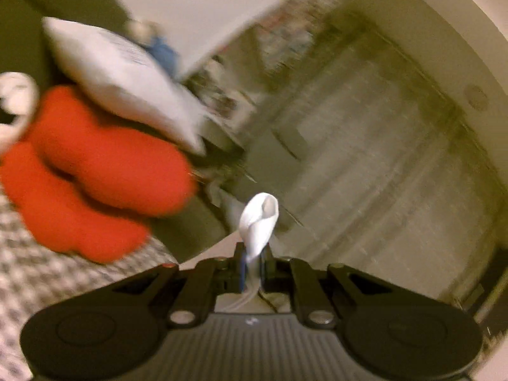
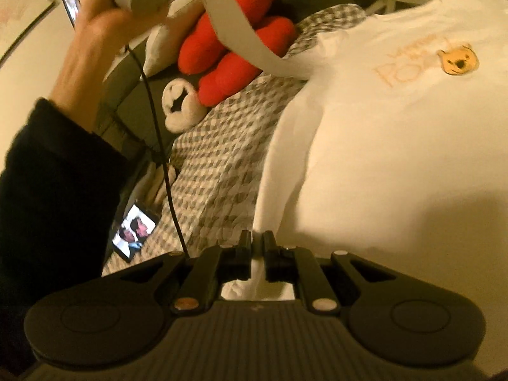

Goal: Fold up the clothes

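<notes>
The step in hand looks like the sleeve fold: the left gripper (image 1: pixel 254 252) is clamped nearly shut on a bunched tip of white cloth, which pokes out past its fingers as a small twisted knob. From the right wrist view that cloth reads as the sleeve (image 2: pixel 244 41) of the white shirt (image 2: pixel 381 120), stretched as a flat taut band up from the shirt's shoulder and over the red plush toy (image 2: pixel 235 54) to the raised left hand (image 2: pixel 104 16). The right gripper (image 2: pixel 257 238) has its fingers close together on the shirt's near edge, a fold of white fabric running up between them; it seems to pin or hold that side while the sleeve is lifted.

The next move, I judge, calls for carrying the sleeve back across the shirt's body and laying it flat, without dragging the whole garment along; the right gripper must keep its hold so the shirt does not slide on the checked bedcover (image 2: pixel 222 146).

The shirt lies spread front-up on the bedcover, to the right of the red toy, pale cream-white, mostly smooth, with faint orange lettering and a yellow bear face (image 2: pixel 457 60) on its chest. A phone (image 2: pixel 135 228) with a lit screen lies on the bedcover below the toy, clear of the shirt
</notes>
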A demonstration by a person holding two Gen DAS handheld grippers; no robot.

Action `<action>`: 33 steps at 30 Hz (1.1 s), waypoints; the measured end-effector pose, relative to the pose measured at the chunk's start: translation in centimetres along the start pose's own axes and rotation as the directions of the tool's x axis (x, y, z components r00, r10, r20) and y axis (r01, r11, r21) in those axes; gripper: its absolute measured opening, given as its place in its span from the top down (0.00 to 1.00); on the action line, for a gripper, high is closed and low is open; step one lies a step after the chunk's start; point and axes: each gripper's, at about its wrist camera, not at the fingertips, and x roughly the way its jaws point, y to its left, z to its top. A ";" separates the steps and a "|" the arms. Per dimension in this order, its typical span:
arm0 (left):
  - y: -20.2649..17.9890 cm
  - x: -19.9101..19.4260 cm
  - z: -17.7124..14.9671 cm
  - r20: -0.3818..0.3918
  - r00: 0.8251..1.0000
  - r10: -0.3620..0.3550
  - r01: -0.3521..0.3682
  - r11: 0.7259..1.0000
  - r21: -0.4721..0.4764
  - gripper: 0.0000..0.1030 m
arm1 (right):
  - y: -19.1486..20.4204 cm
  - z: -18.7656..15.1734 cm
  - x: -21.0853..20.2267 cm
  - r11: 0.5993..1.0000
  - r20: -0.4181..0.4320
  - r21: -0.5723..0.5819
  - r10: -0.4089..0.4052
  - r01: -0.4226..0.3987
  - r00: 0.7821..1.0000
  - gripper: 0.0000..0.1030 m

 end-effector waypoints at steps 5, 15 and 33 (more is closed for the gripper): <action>-6.2 2.4 -4.0 -0.093 0.990 -0.110 0.116 0.992 0.058 0.92 | -0.8 0.5 -2.3 0.998 0.037 0.056 0.001 -0.003 0.999 0.90; -9.5 6.0 -10.0 -0.224 0.966 -0.128 0.156 0.981 0.117 0.92 | -2.6 0.4 -5.3 0.995 0.098 0.043 -0.094 0.090 0.991 0.87; -3.5 5.2 -12.9 -0.465 0.885 0.013 0.195 0.898 0.395 0.46 | -6.8 3.8 -7.6 0.941 0.247 0.149 -0.332 0.303 0.910 0.84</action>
